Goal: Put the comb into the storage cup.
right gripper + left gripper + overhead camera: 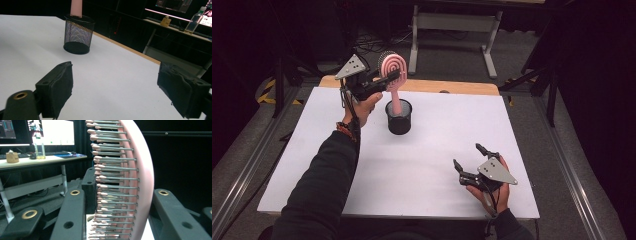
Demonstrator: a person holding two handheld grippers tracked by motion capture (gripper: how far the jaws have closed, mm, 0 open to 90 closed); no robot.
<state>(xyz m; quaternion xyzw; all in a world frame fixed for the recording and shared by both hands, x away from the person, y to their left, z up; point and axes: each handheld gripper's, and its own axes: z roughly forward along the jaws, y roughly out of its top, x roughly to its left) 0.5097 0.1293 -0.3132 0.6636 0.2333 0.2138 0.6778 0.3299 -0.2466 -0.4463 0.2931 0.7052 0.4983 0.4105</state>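
pink hairbrush point(393, 70) stands handle-down in black mesh cup point(398, 117), cup toward far-left part of tabletop point(422, 165). left gripper point(388, 78) jaws clamped across brush head, one on bristle side, one on smooth back. brush likely light, rigid plastic; bristle pins point(112, 180) flex, back slick, so handle neck likely gives surer hold. cup light, may tip. right gripper point(469, 159) near right corner, jaws spread, holding nothing.

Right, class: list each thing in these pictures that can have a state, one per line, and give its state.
Left hand-held gripper: shut on the hairbrush head.
Pink hairbrush: upright, handle end down inside the cup.
Black mesh cup: upright on the white table.
Right hand-held gripper: open, holding nothing, low over the table.
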